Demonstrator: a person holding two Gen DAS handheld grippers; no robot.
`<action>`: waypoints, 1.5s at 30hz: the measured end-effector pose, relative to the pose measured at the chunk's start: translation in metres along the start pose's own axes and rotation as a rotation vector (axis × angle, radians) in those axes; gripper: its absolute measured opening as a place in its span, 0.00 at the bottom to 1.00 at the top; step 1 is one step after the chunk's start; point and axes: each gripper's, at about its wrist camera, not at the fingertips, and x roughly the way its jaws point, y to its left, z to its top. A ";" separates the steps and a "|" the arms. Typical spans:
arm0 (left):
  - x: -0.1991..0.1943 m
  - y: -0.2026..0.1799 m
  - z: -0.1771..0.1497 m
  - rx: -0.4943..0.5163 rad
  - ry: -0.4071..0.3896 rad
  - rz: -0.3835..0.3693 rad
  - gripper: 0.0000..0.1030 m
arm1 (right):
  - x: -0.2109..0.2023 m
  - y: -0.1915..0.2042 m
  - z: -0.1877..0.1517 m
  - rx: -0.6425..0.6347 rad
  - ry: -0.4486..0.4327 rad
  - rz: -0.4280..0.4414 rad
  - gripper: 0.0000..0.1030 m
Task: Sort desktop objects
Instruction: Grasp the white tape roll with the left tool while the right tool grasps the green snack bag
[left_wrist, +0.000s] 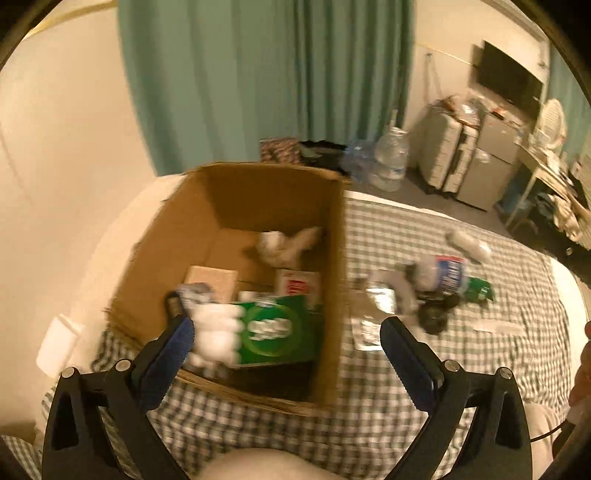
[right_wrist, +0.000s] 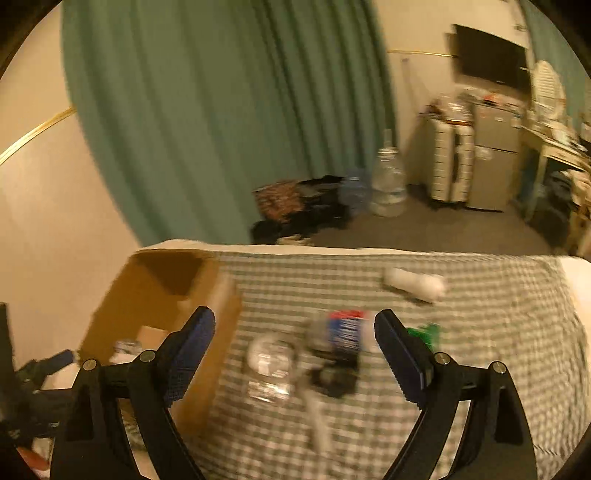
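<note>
The stuff you were sorting sat in two spots. The open cardboard box (left_wrist: 236, 221), brown corrugated with plain flat walls, stood on the green-and-white checked cloth (left_wrist: 424, 387) and already held a glossy green carton (left_wrist: 277, 332), a couple of small pale boxes, and a crumpled white wad (left_wrist: 284, 243) toward the back. Everything's pretty smeared, so labels were unreadable.

Just right of the box, still out on the cloth, lay a clear plastic bottle with a blue-and-red label (right_wrist: 341, 332), a clear crinkly wrapper (right_wrist: 269, 365), a dark lumpy thing (right_wrist: 336, 376), a bit of green packaging (right_wrist: 424, 332) and a white cylinder-shaped roll (right_wrist: 413, 282) farther back.

Your left gripper (left_wrist: 286, 338) hung over the box's near edge with its blue ribbed pads spread wide, clamped on nothing. Your right gripper (right_wrist: 295, 332) was spread wide too, empty, the bottle showing between its fingers but apart from them.

Behind it all: pleated teal curtain (right_wrist: 221, 129), big water jugs (right_wrist: 388, 184) on the floor.
</note>
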 end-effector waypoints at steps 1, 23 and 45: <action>-0.001 -0.014 -0.003 0.015 -0.001 -0.016 1.00 | -0.007 -0.009 -0.004 0.006 -0.003 -0.013 0.86; 0.154 -0.141 -0.025 0.224 0.132 0.037 1.00 | 0.067 -0.146 -0.075 0.034 0.136 -0.175 0.86; 0.233 -0.136 -0.012 0.211 0.188 -0.033 0.81 | 0.179 -0.155 -0.071 -0.037 0.288 -0.213 0.49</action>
